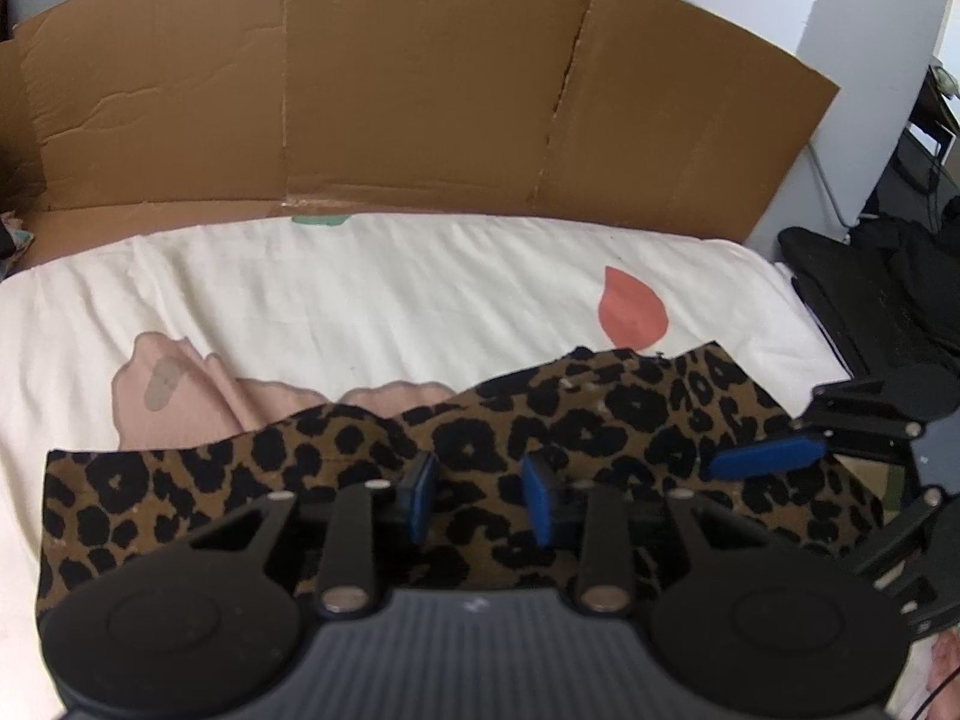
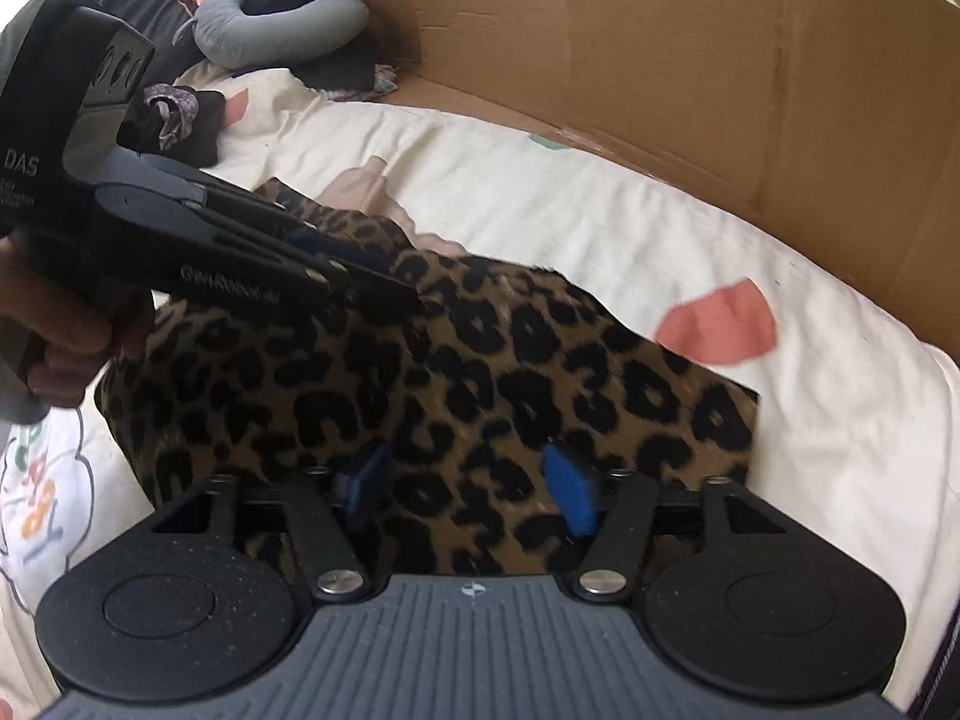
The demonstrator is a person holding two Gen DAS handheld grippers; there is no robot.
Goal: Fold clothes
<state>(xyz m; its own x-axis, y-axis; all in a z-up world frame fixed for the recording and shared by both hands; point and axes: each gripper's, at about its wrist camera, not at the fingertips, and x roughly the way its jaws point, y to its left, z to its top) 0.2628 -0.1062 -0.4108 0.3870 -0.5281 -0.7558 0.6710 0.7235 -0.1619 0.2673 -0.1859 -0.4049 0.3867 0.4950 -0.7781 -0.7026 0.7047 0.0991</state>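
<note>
A leopard-print garment (image 1: 600, 420) lies spread on the white printed sheet (image 1: 360, 300). My left gripper (image 1: 480, 495) hovers low over its near edge, blue pads apart, and the cloth shows flat in the gap with nothing pinched. One of the right gripper's blue fingers (image 1: 768, 456) reaches in over the garment's right end. In the right wrist view my right gripper (image 2: 467, 489) stands wide open above the leopard-print garment (image 2: 480, 372), gripping nothing. The left gripper (image 2: 336, 252), held by a hand (image 2: 66, 348), rests over the cloth's far left part.
A brown cardboard wall (image 1: 420, 90) stands along the far side of the sheet. A grey neck pillow (image 2: 282, 18) and a dark bundle of clothes (image 2: 180, 120) lie at the far left. Black bags or furniture (image 1: 870, 288) sit past the right edge.
</note>
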